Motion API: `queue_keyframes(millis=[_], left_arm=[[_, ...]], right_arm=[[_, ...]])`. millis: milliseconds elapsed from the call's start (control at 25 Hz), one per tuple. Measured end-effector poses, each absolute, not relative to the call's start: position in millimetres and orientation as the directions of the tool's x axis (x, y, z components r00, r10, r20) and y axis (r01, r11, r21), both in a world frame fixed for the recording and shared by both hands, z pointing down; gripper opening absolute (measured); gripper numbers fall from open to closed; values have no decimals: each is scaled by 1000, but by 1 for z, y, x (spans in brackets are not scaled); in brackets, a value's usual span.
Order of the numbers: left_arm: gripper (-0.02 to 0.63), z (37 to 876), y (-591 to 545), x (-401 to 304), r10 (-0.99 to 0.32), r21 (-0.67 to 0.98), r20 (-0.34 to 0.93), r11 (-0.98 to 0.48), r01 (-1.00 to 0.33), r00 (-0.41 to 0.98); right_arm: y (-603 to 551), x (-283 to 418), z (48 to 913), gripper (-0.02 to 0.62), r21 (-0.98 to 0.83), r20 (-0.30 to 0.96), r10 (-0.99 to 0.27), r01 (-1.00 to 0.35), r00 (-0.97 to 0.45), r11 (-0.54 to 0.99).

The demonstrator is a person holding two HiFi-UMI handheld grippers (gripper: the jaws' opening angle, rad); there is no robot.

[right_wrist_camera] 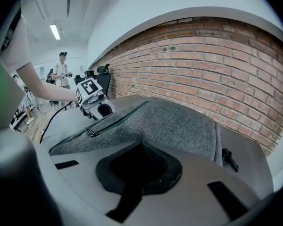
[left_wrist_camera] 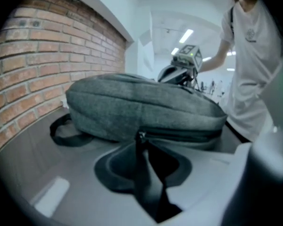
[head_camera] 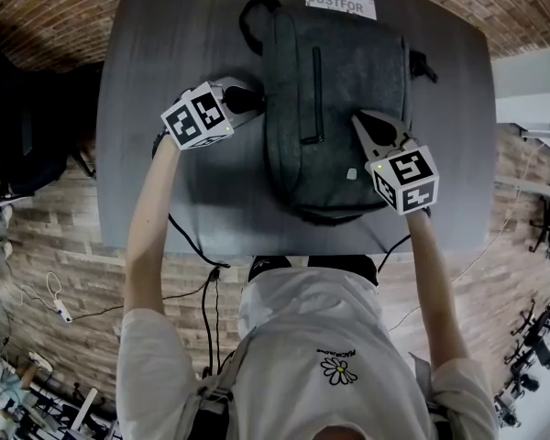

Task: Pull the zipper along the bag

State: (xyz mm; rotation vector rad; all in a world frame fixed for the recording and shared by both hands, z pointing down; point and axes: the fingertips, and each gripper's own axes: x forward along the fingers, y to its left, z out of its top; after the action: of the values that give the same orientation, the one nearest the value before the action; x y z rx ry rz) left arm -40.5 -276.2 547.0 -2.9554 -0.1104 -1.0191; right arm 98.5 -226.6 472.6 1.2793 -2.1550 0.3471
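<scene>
A grey fabric backpack lies on the dark grey table in the upper middle of the head view. The left gripper meets its left edge, jaws narrowly apart, with the small metal zipper pull just at their tips. The right gripper rests on the backpack's right side, jaws together and empty.

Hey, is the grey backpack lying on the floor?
No, the grey backpack lies flat on the dark table.
</scene>
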Motion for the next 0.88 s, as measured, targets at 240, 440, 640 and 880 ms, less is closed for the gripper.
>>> queue_keyframes(millis=[240, 440, 640, 880], left_arm=[[77, 546, -276, -39, -61, -133, 600, -991, 24, 798], [49, 547, -273, -40, -112, -183, 574, -983, -7, 811], [7, 550, -285, -37, -206, -172, 527, -976, -134, 825], [8, 552, -288, -37, -235, -173, 521, -970, -168, 820]], right_arm=[[-226, 99, 472, 0, 89, 610, -711, -862, -349, 499], [-226, 98, 472, 0, 98, 606, -717, -862, -344, 497], [-227, 100, 471, 0, 105, 606, -720, -864, -337, 493], [-228, 99, 473, 0, 110, 603, -723, -863, -338, 494]])
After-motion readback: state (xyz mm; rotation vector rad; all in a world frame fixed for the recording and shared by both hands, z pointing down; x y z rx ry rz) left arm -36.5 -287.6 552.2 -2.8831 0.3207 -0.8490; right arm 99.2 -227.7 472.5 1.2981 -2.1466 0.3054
